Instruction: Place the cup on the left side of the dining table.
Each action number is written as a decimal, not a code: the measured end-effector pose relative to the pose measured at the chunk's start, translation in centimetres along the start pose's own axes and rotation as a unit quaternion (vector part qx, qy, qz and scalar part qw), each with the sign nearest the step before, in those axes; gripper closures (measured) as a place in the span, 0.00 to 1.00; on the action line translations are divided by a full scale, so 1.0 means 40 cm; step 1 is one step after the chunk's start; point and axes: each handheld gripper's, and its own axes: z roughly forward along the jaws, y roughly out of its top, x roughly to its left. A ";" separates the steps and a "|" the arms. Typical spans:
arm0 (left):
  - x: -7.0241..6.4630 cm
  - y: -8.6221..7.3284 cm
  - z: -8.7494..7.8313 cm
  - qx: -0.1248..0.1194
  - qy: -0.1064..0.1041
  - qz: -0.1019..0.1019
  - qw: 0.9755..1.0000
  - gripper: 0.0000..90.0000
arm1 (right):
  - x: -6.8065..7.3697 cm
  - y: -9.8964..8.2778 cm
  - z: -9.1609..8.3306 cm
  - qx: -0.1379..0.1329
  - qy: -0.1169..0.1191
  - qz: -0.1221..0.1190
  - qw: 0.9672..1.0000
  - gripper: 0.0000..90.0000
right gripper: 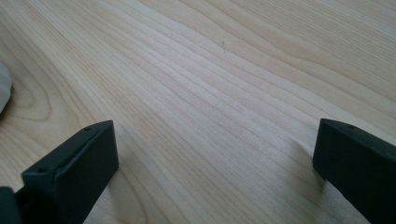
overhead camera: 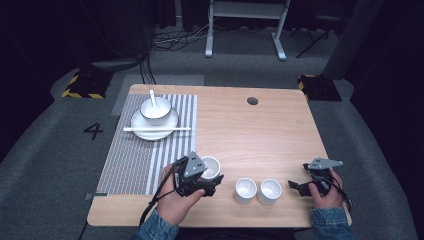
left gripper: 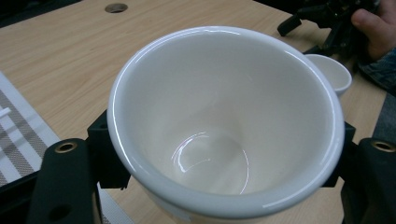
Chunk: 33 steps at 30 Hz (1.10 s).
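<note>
My left gripper [overhead camera: 214, 176] is shut on a white cup [overhead camera: 210, 165] near the table's front, at the right edge of the striped placemat [overhead camera: 135, 160]. In the left gripper view the cup [left gripper: 224, 93] sits upright and empty, with a black jaw pressed on each side of it. Two more white cups [overhead camera: 245, 190] [overhead camera: 269, 191] stand side by side to its right. My right gripper [overhead camera: 299, 178] is just right of them, low over the wood. Its jaws stand wide apart in the right gripper view, where my right gripper [right gripper: 215, 154] holds nothing.
A plate [overhead camera: 171, 123] with a bowl [overhead camera: 155, 110], a spoon and chopsticks [overhead camera: 157, 129] sits on the far end of the placemat. The wooden table [overhead camera: 260, 135] has a round cable hole [overhead camera: 252, 100] at the back. A cup's edge [right gripper: 3, 88] shows left of my right jaws.
</note>
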 end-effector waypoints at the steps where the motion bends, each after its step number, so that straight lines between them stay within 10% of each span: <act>1: 0.012 0.002 -0.002 -0.006 0.005 -0.005 1.000 0.30 | 0.000 0.000 0.000 0.000 0.000 0.000 1.000 0.00; 28: 0.191 0.013 0.013 -0.010 0.103 -0.035 0.994 0.30 | 0.000 0.000 0.000 0.000 0.000 0.000 1.000 0.00; 33: 0.242 -0.004 0.025 -0.010 0.132 -0.054 0.990 0.30 | 0.000 0.000 0.000 0.000 0.000 0.000 1.000 0.00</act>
